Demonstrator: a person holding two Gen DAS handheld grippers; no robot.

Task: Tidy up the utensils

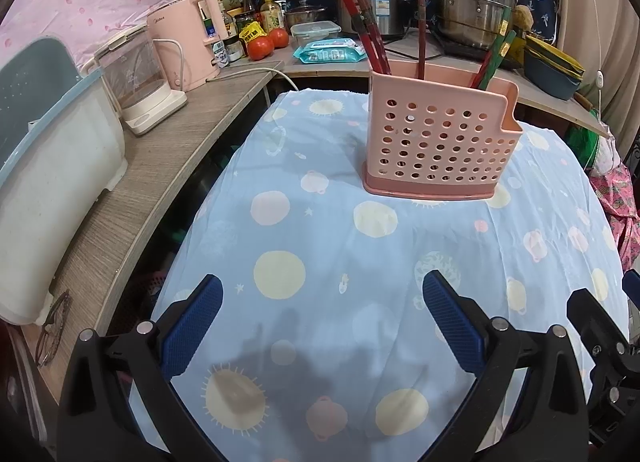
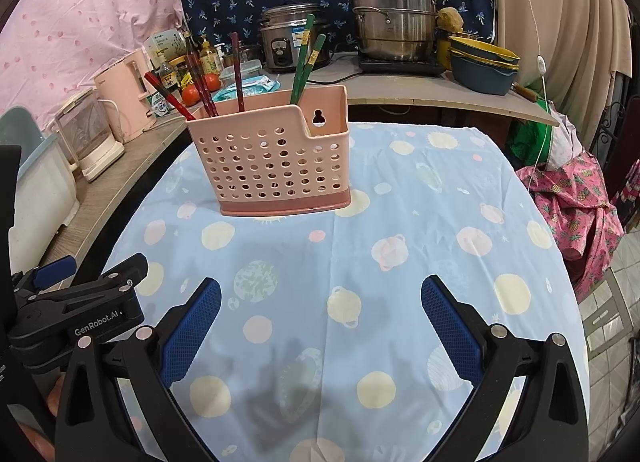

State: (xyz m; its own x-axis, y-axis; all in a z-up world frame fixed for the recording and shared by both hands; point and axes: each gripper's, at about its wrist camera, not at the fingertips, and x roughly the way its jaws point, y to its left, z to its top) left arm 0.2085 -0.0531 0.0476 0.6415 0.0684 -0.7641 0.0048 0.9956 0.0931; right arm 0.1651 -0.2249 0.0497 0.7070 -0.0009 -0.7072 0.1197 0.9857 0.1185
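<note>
Tablecloth (image 1: 320, 230) under wide-spread, unladen fingers (image 1: 192, 326) (image 2: 452, 326).

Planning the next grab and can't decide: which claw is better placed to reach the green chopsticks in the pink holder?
Probably the right claw: the green chopsticks stand near its view's centre, but off to the right of the left claw. Both are open.

left gripper (image 1: 322, 318): jaws spread wide, nothing between the blue pads, hovering low | right gripper (image 2: 320, 320): same deal, wide apart and empty-handed | both side by side, pointing forward
</note>
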